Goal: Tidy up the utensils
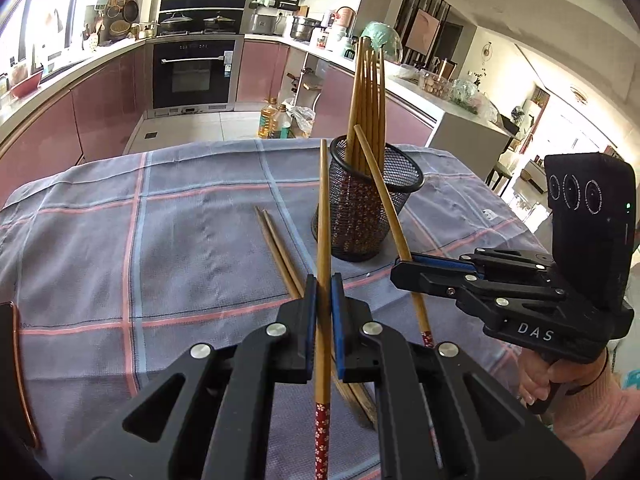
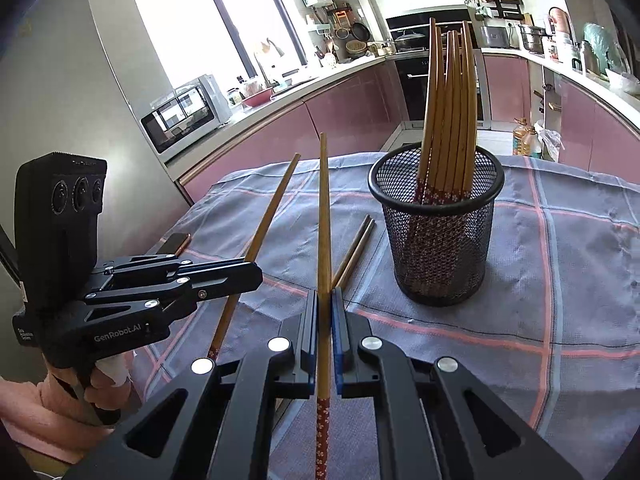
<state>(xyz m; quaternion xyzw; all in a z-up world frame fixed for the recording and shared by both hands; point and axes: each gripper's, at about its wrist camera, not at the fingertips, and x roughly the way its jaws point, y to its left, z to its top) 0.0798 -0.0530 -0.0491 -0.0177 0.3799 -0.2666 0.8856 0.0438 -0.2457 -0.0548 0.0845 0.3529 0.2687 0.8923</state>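
Note:
A black mesh cup (image 1: pixel 372 216) (image 2: pixel 440 248) stands on the checked cloth with several wooden chopsticks (image 1: pixel 368 92) (image 2: pixel 448 112) upright in it. My left gripper (image 1: pixel 324 292) (image 2: pixel 256 276) is shut on one chopstick (image 1: pixel 323 220) (image 2: pixel 272 208), whose tip points up and away. To its right, my right gripper (image 2: pixel 325 304) (image 1: pixel 400 268) is shut on another chopstick (image 2: pixel 323 220) (image 1: pixel 380 192) that leans toward the cup's rim. Both held sticks have red flowered handles at the near end. A loose pair of chopsticks (image 1: pixel 280 252) (image 2: pixel 356 248) lies on the cloth left of the cup.
The blue and pink checked cloth (image 1: pixel 160 240) (image 2: pixel 560 280) covers the table. A phone (image 2: pixel 176 242) lies near the table's left edge. Behind the table are kitchen counters, an oven (image 1: pixel 192 76) and oil bottles (image 1: pixel 272 120) on the floor. A hand (image 1: pixel 560 384) grips the right handle.

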